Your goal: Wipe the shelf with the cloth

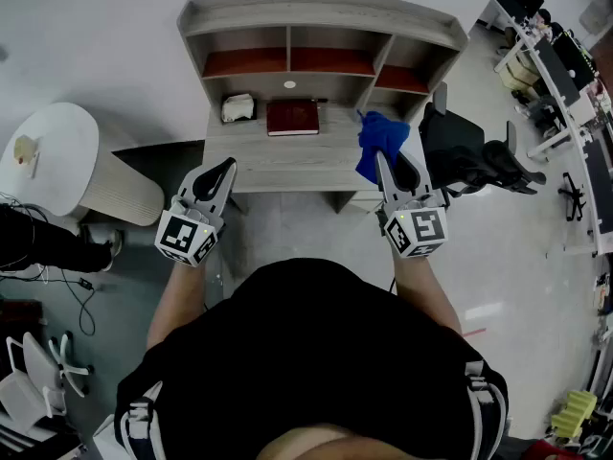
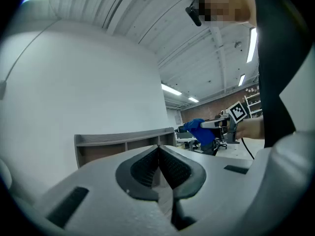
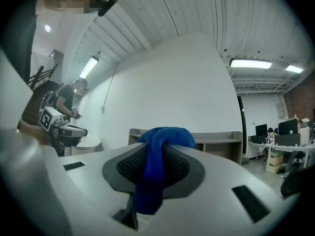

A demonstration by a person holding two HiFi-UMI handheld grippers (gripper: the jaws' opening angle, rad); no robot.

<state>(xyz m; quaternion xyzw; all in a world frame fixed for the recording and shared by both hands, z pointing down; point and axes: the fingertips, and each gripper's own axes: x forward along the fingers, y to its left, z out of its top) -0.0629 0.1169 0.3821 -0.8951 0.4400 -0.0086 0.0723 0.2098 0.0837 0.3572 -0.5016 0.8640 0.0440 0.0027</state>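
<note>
A grey wooden shelf unit (image 1: pixel 278 151) with red-backed compartments stands against the white wall ahead of me. My right gripper (image 1: pixel 390 161) is shut on a blue cloth (image 1: pixel 380 142), held up in front of the shelf's right end; the cloth (image 3: pixel 156 166) bunches over the jaw tips and hangs down between the pads. My left gripper (image 1: pixel 222 172) hangs before the shelf's left front edge with its jaws shut and nothing between them. In the left gripper view the shelf (image 2: pixel 123 145) sits beyond the closed jaws and the blue cloth (image 2: pixel 202 131) shows at the right.
A dark red book (image 1: pixel 292 117) and a crumpled white object (image 1: pixel 238 108) lie on the shelf's surface. A black office chair (image 1: pixel 474 156) stands to the right, a round white table (image 1: pixel 57 156) to the left. Desks with equipment line the far right.
</note>
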